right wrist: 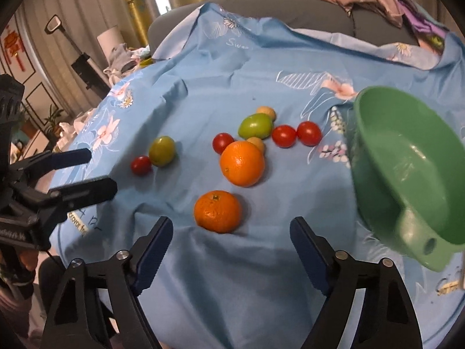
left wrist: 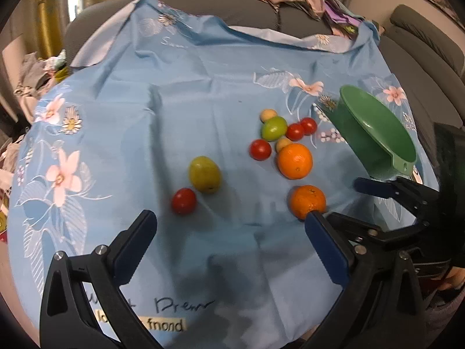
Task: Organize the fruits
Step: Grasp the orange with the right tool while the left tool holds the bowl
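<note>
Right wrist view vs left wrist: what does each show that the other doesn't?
Only right wrist: the green bowl's empty inside, a red wall ornament, the left gripper from the side.
Only left wrist: the taped label in full, the right gripper from the side, open near the bowl handle.
Both: the blue floral cloth, two oranges, tomatoes and green fruits loose on it.

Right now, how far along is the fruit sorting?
Nothing looks done: the green bowl holds no fruit. Nothing in hand: left gripper and right gripper are both open. Left to do: two oranges, four red tomatoes, two green fruits and two small tan ones lie on the blue cloth.
</note>
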